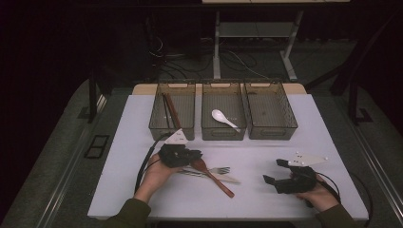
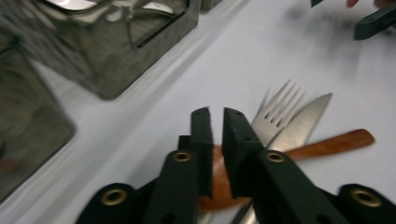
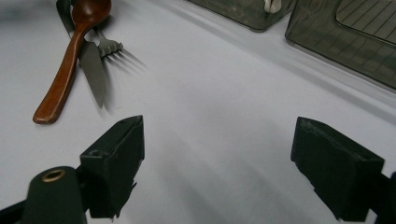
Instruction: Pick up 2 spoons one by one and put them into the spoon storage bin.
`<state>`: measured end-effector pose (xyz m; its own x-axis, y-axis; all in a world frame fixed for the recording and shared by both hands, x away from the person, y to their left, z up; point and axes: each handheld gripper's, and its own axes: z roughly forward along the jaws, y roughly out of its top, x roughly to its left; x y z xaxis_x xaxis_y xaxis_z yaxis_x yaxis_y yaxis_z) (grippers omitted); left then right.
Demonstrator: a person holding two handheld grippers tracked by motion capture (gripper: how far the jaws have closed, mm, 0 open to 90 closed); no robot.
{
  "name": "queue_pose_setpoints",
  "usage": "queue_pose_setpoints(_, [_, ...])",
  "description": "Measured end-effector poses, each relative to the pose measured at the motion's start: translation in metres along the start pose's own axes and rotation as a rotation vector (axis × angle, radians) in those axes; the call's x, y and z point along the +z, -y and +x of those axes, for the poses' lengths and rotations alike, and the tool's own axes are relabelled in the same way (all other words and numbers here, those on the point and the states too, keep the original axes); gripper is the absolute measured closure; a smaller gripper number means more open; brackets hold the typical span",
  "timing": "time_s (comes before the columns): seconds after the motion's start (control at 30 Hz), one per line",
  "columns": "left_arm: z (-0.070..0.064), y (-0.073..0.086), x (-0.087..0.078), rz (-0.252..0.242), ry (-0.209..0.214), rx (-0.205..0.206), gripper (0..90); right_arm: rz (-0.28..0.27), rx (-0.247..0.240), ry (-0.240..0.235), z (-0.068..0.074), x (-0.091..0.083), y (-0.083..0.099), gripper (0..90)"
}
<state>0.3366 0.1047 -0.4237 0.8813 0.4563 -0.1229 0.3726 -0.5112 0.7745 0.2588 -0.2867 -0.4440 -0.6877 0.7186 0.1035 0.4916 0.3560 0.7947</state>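
Fingers of the left gripper [image 2: 215, 135] pinch the wooden spoon [image 2: 327, 144] lying across the fork [image 2: 275, 116] and knife [image 2: 303, 123] on the table; better lift straight up, right gripper [image 3: 217, 158] spread wide, idle.

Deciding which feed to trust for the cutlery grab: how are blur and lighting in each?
High view: dim, dark surroundings, table evenly lit. Left gripper view: bins smeared, wooden spoon and fork fairly sharp. Right gripper view: table streaked, knife readable.
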Motion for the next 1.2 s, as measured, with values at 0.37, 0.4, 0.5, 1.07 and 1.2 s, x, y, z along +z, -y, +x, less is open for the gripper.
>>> queue_pose_setpoints(0.37, [0.006, -0.009, 0.033, 0.123, -0.028, 0.017, 89.2, 0.000, -0.005, 0.001, 0.000, 0.000, 0.000, 17.6])
queue_pose_setpoints(0.4, [0.007, -0.009, 0.033, 0.130, -0.033, 0.028, 89.2, 0.000, -0.006, 0.000, 0.000, 0.000, 0.000, 17.6])
queue_pose_setpoints(0.5, [0.007, -0.007, 0.034, 0.146, -0.027, 0.028, 89.2, 0.003, -0.006, 0.001, 0.000, 0.000, 0.000, 17.6])
queue_pose_setpoints(1.07, [0.006, 0.005, 0.014, 0.160, -0.028, 0.027, 89.1, 0.000, -0.008, 0.007, 0.000, -0.002, 0.000, 17.6])
queue_pose_setpoints(1.2, [0.005, 0.007, 0.013, 0.168, -0.019, 0.026, 89.1, 0.001, -0.010, 0.008, 0.000, -0.002, 0.000, 17.6])
